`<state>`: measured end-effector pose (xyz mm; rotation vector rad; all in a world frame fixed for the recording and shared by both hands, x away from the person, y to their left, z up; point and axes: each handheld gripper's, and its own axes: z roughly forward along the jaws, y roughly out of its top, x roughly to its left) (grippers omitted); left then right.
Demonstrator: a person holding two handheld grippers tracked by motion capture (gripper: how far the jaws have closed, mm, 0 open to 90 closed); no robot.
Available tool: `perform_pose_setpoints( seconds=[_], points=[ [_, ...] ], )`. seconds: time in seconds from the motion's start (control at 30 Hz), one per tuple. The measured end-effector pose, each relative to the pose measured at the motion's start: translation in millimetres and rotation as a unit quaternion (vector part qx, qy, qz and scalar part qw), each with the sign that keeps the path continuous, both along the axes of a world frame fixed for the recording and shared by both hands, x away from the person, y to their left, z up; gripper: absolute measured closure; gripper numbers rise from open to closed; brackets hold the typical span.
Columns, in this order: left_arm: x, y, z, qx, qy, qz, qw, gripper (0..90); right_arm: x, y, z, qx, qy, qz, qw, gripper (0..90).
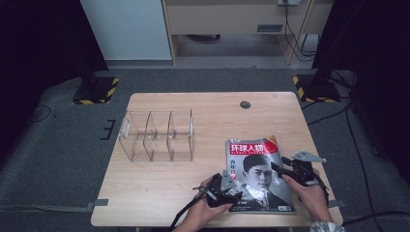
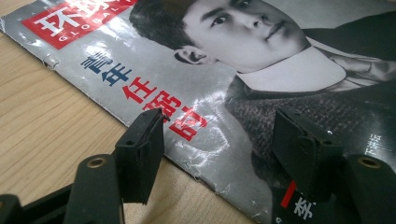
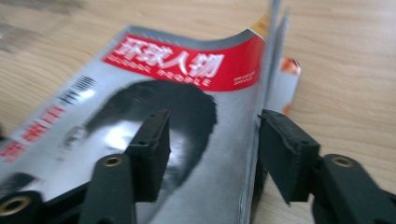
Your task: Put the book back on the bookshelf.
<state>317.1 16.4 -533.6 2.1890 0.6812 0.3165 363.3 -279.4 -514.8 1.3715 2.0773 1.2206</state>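
Magazine at the near right of the worktop, between my two grippers.
The magazine [image 1: 258, 176] lies close to the front edge; bare wood lies beyond it, and the clear organizer [image 1: 157, 135] stands well apart at left. My left gripper [image 2: 219, 140] holds its jaws spread over the spine edge; my right gripper [image 3: 212, 140] straddles the lifted right edge of the glossy grey, red-bannered cover, unpinched.
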Motion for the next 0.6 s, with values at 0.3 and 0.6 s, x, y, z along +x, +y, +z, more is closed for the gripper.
perform_pose_setpoints(
  seconds=[0.3, 0.6],
  points=[
    [0.2, 0.1, 0.0, 0.0, 0.001, 0.0, 1.0, 33.8, -4.2, 10.1, -0.9, -0.008, 0.01, 0.032, 0.9994, 43.1],
    [0.1, -0.1, 0.0, 0.0, 0.001, 0.001, 1.0, 33.8, -7.0, 12.7, 2.2, -0.031, 0.002, 0.036, 0.9989, 42.1]
  ],
)
